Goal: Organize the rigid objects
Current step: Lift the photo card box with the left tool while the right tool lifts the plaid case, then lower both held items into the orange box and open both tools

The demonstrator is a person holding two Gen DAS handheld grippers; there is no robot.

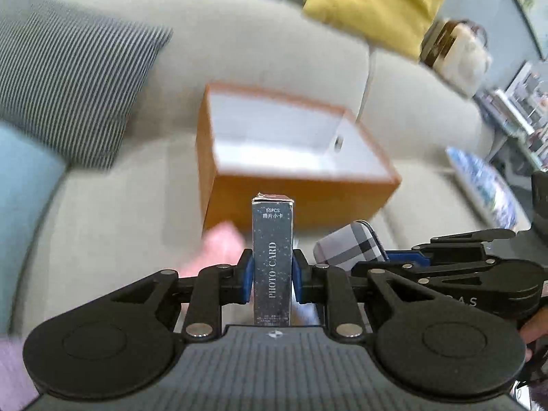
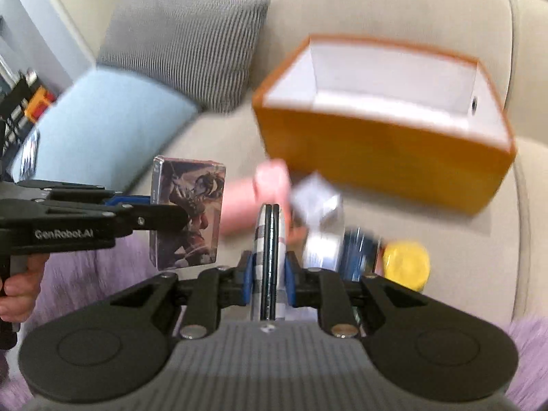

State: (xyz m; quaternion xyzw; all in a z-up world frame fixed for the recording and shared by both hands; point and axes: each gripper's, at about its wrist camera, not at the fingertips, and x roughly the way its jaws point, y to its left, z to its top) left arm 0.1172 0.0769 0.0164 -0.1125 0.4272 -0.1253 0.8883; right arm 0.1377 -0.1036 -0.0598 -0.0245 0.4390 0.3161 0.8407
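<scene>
Both grippers are loaded and lifted over the beige sofa, so the step in hand looks like the carry: two items picked, neither yet put away. The left gripper is clamped on a dark photo card box, standing upright on its narrow edge between the blue pads. The right gripper is pinched nearly closed on a slim plaid case, held edge-on, its seam running straight up the middle.

The open orange box, white inside and apparently empty, sits on the seat cushion at about twelve o'clock from the left gripper and one o'clock from the right. From the right wrist, the card box shows at nine o'clock, its illustrated face toward the camera.

Next, I'd judge, each item must go over the orange rim and down inside before the jaws let go; coming in together, the two grippers could crowd each other.

More things wait on the cushion: something pink, a yellow disc, blurred packets.
</scene>
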